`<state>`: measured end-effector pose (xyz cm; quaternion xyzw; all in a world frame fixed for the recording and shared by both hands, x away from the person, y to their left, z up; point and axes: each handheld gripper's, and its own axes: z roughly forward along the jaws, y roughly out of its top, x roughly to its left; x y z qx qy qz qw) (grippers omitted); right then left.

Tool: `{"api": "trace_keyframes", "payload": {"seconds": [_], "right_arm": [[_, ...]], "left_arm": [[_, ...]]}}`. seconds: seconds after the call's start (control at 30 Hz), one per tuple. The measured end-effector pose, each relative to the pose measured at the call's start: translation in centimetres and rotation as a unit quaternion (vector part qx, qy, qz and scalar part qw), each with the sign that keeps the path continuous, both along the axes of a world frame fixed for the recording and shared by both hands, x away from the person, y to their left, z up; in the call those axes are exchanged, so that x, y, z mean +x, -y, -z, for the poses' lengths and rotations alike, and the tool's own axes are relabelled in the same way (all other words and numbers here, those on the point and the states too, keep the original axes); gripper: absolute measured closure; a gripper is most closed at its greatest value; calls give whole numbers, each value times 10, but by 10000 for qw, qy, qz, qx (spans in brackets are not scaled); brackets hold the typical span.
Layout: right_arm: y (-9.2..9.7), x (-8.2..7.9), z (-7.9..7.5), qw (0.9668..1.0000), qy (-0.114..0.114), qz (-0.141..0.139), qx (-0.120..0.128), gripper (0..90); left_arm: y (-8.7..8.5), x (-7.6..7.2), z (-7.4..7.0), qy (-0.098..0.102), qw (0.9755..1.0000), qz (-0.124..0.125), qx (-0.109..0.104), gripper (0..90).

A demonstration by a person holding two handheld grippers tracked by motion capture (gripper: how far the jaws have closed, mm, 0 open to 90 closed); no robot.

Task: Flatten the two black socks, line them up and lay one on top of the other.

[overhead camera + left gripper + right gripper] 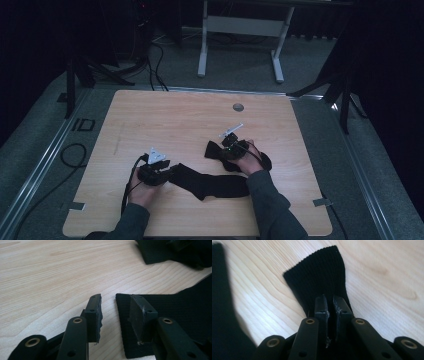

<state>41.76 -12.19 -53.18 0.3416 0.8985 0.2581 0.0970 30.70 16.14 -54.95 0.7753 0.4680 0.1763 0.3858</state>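
Note:
Two black socks lie on the wooden table (pixel 175 115). The longer sock (pixel 215 185) stretches across the front between my hands. My left gripper (pixel 167 172) stands open at its left end. In the left gripper view one pad is over the sock's edge (pixel 175 307) and the other over bare wood, left gripper (pixel 116 307). The second sock (pixel 215 149) is bunched to the right. My right gripper (pixel 226 150) is shut on its ribbed cuff (pixel 319 272), the jaws of the right gripper (pixel 330 300) pinching the fabric.
A round grey grommet (pixel 238 107) sits near the table's far edge. A white desk frame (pixel 240 30) and dark stands are on the floor beyond. A cable loop (pixel 72 155) lies on the floor at left. Bare wood spreads across the table's far half.

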Motion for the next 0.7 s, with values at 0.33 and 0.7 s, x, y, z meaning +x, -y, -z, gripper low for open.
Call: {"api": "trace_keyframes", "payload": {"seconds": [0.33,0.7], "right_arm": [[-7,-23,-38,9975,441,-183,529,826],[-14,-59,-90,9881,1131,-350,984,830]], "left_arm": [[-4,-2,-2,34,9999,-95,-64,621],[-7,-3,-4,87,9998,-174,-95,621]]}}
